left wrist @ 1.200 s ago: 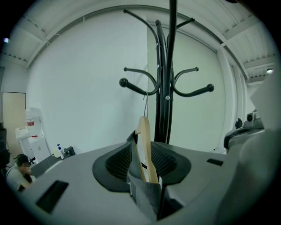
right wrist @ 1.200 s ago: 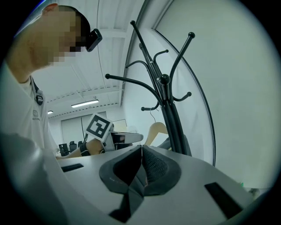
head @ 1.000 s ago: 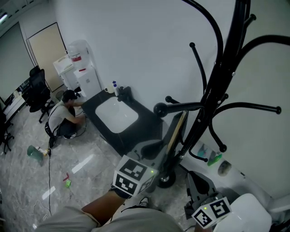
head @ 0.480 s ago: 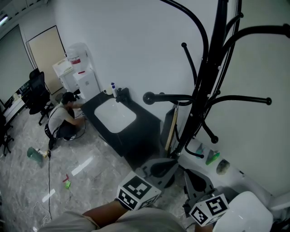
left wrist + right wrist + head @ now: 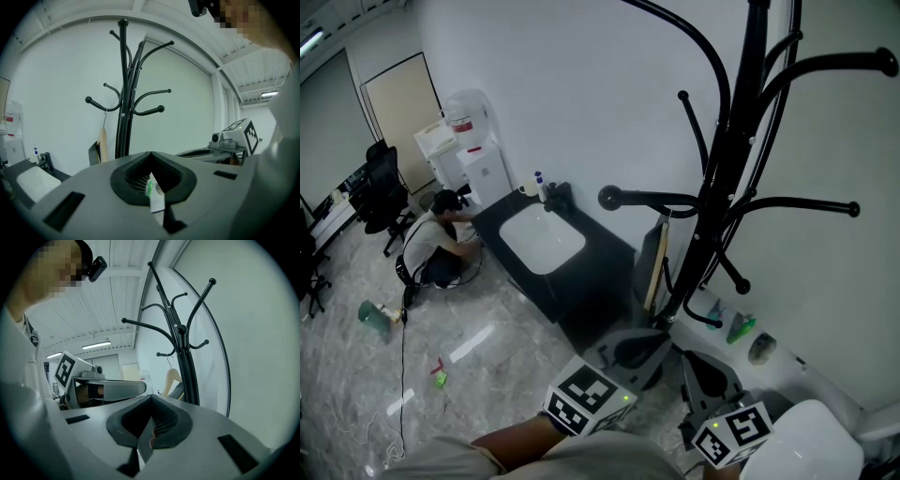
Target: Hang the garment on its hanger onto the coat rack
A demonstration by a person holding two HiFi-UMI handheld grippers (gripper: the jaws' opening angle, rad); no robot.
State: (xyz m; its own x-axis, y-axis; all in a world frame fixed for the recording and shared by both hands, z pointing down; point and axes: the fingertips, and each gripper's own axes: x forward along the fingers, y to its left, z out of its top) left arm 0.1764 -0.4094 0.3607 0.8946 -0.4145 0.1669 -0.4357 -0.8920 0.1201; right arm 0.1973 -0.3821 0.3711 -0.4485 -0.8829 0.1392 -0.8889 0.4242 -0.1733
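Note:
The black coat rack [image 5: 733,159] stands by the white wall. A wooden hanger [image 5: 655,267] with a dark garment [image 5: 643,274] hangs by its hook from a low arm of the rack, free of both grippers. In the left gripper view the hanger [image 5: 101,143] shows left of the rack pole [image 5: 124,93]. My left gripper [image 5: 625,351] is low and short of the garment, jaws shut and empty [image 5: 151,155]. To its right my right gripper [image 5: 709,377] is also shut with nothing in it [image 5: 151,399]. The rack [image 5: 182,345] and hanger [image 5: 171,378] lie ahead of it.
A black counter with a white sink [image 5: 542,236] stands left of the rack, with a water dispenser [image 5: 472,141] behind it. A person [image 5: 431,246] crouches on the floor there. Small green bottles [image 5: 741,328] sit at the wall base. A white object [image 5: 820,441] is at the lower right.
My left gripper has drawn back from the hanger and garment toward me, and its jaws have shut. The hanger stays on the rack arm. The right gripper has kept still.

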